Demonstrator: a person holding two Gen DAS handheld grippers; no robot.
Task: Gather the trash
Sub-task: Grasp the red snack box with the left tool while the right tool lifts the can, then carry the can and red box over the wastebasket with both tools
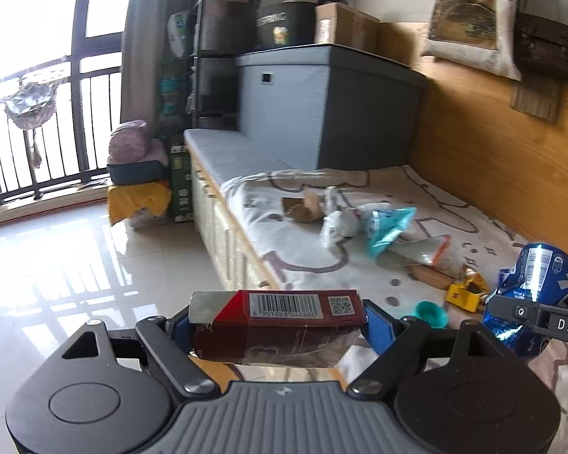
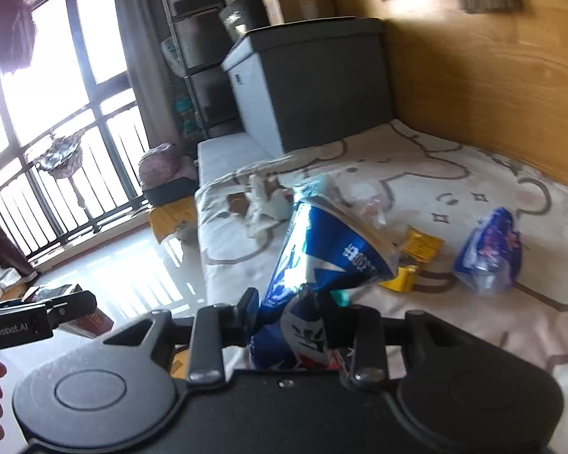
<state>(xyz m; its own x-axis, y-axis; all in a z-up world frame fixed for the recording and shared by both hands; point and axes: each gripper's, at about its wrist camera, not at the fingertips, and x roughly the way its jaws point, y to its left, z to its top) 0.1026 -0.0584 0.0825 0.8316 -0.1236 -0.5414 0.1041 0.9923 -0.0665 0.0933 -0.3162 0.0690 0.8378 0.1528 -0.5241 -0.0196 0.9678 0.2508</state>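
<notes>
My left gripper (image 1: 278,327) is shut on a dark red cigarette box (image 1: 280,327) with a barcode on top, held crosswise above the bed's edge. My right gripper (image 2: 299,325) is shut on a crushed blue can (image 2: 322,261), which tilts up and to the right; the same can (image 1: 530,295) shows at the right edge of the left wrist view. More trash lies on the bed: brown cardboard scraps (image 1: 303,208), white crumpled paper (image 1: 337,223), a teal wrapper (image 1: 388,227), a yellow wrapper (image 1: 465,291), a teal cap (image 1: 431,312) and a blue crumpled packet (image 2: 488,253).
The bed (image 1: 306,261) has a bear-print blanket and a wooden wall (image 1: 473,159) behind it. A grey storage box (image 1: 322,106) stands at its far end, with cartons on top. Glossy tiled floor (image 1: 75,265) lies to the left, before a railed window (image 1: 38,75).
</notes>
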